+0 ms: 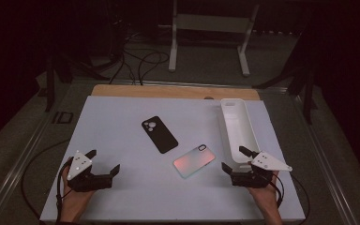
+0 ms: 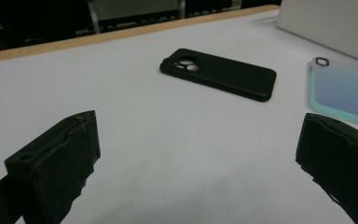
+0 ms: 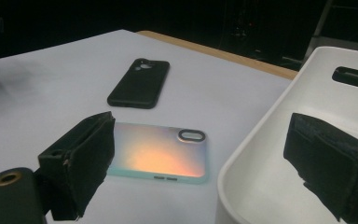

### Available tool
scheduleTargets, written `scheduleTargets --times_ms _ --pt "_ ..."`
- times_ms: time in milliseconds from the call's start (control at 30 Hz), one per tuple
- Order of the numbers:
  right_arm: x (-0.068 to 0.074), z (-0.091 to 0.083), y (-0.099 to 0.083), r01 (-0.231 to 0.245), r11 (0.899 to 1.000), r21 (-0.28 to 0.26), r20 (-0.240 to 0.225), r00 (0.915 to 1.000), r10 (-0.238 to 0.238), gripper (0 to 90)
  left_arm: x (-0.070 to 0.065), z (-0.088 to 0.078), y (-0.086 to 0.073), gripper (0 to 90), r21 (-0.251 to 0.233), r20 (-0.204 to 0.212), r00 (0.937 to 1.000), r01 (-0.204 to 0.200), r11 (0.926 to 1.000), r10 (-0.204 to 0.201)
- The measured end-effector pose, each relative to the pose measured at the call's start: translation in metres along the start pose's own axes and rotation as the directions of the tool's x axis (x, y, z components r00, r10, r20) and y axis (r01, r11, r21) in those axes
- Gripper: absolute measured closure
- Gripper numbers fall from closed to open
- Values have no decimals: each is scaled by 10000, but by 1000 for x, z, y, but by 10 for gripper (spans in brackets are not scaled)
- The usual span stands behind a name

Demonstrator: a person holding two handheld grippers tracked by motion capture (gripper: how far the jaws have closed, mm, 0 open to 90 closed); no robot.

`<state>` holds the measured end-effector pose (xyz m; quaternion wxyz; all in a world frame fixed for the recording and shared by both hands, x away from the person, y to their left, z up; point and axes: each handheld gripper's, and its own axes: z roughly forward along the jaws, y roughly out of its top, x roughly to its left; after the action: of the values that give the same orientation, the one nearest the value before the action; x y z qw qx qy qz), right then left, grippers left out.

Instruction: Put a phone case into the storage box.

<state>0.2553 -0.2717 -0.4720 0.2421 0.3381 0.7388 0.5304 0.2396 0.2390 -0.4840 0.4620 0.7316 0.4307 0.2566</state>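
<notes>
We hold a two-jaw black left gripper (image 1: 104, 163) at about seven o'clock on the white table mat (image 1: 117, 117) and a matching right gripper (image 1: 232, 159) at about five o'clock. Both have their jaws spread wide with nothing between the pads; the left gripper view shows only bare mat in the gap, and the right gripper view shows its jaws straddling the near rim of the long white plastic tray (image 1: 238, 129) without pressing on it.

Two phone cases lie near the middle of the mat. The matte black phone case (image 1: 159, 134), camera cut-out toward eleven o'clock, sits just past centre. The iridescent, pink-to-teal translucent phone case (image 1: 194, 161) lies at its four o'clock side, near it but apart, and just left of the tray, which runs along the three o'clock edge.

We judge this to be the approach step: neither case has been picked up, and the tray holds nothing we can see. The likely work is moving the cases into the tray. The iridescent case is nearest our right gripper, so the next move calls for swinging that gripper left off the tray rim, lowering the jaws across the case's narrow width, and closing on its edges. It lies flat, so getting a pad under an edge may be awkward.
</notes>
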Motion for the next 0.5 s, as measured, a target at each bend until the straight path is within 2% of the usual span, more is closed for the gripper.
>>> scheduleTargets --times_ms 67,300,367,500 --pt "0 0 0 21 10000 7 19 10000 -21 88 -1 1 2 1 54 55 10000 -48 10000 48" --pt "-1 0 0 -58 9999 89 179 9998 56 88 -7 8 18 11 335 375 9991 206 9992 -219" --pt "-1 0 0 -9 10000 77 163 9999 8 88 -11 12 24 11 596 612 9981 68 9982 -105" --pt "-3 0 0 -58 9999 104 213 9998 56 88 -21 23 37 9 1002 815 9963 -363 9943 281"
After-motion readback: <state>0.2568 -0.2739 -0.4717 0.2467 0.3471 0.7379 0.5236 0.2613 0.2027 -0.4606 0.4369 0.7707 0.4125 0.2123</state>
